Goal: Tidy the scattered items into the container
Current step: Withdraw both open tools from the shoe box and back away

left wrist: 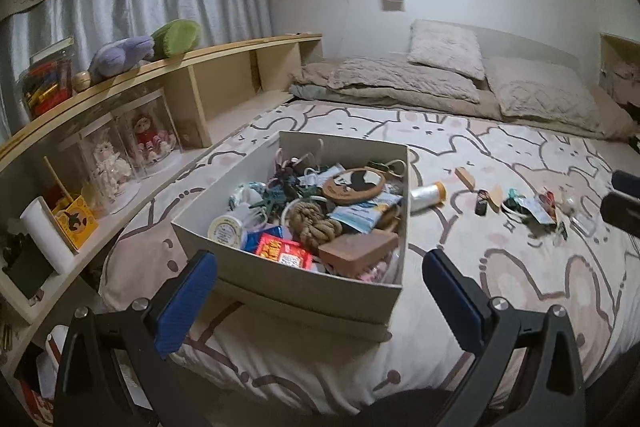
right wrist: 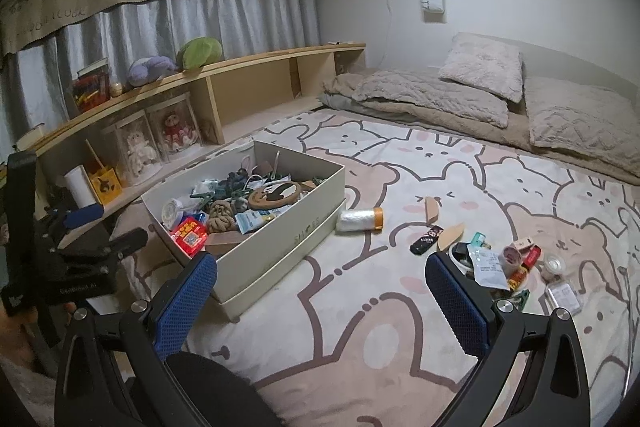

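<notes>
The left gripper (left wrist: 320, 291) hangs over the box (left wrist: 304, 291), jaws spread and empty; the roll (right wrist: 359, 219) lies just right of the box, long axis crosswise; the right gripper (right wrist: 320, 291), also spread and empty, is nearer the remaining clutter (right wrist: 496, 263)

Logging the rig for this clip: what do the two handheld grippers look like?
Both are black two-finger grippers with textured blue pads and silver screws. In the right wrist view, the left gripper shows a black handle and body with small white lettering, too blurred to read. No sleeve is clearly visible.
</notes>
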A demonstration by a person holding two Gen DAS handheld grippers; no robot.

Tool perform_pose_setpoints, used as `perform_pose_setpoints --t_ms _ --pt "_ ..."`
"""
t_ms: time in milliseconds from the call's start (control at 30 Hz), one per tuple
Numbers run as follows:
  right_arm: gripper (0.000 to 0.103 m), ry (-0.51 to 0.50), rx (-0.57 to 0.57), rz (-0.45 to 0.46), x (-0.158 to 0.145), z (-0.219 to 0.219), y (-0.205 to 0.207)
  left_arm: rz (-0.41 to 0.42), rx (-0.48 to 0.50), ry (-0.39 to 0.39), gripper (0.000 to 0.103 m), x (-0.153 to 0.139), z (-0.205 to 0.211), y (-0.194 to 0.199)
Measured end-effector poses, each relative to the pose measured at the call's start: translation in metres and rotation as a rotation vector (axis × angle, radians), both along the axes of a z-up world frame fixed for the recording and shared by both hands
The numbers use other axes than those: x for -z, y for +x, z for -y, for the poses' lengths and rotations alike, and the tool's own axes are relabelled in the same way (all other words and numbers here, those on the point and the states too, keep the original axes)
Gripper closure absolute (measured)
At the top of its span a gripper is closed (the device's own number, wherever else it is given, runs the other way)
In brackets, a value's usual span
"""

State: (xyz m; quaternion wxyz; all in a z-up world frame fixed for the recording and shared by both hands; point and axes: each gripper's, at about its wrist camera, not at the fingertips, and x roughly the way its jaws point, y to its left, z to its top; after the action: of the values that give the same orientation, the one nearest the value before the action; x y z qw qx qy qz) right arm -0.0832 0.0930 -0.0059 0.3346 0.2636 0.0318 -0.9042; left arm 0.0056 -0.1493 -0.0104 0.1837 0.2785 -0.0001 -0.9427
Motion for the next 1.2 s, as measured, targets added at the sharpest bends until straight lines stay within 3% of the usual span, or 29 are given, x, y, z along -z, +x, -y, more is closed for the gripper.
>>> perform_pose_setpoints --t_ms 533,1200 --pt "0.0 -0.002 0.033 0.026 0.021 -0.019 0.017 0.001 0.009 -0.019 0.0 0.005 -0.011 0.018" --pt "0.0 0.039 0.046 -0.009 0.033 -0.02 0.03 -0.019 0.014 -0.019 0.0 0.003 -0.014 0.025"
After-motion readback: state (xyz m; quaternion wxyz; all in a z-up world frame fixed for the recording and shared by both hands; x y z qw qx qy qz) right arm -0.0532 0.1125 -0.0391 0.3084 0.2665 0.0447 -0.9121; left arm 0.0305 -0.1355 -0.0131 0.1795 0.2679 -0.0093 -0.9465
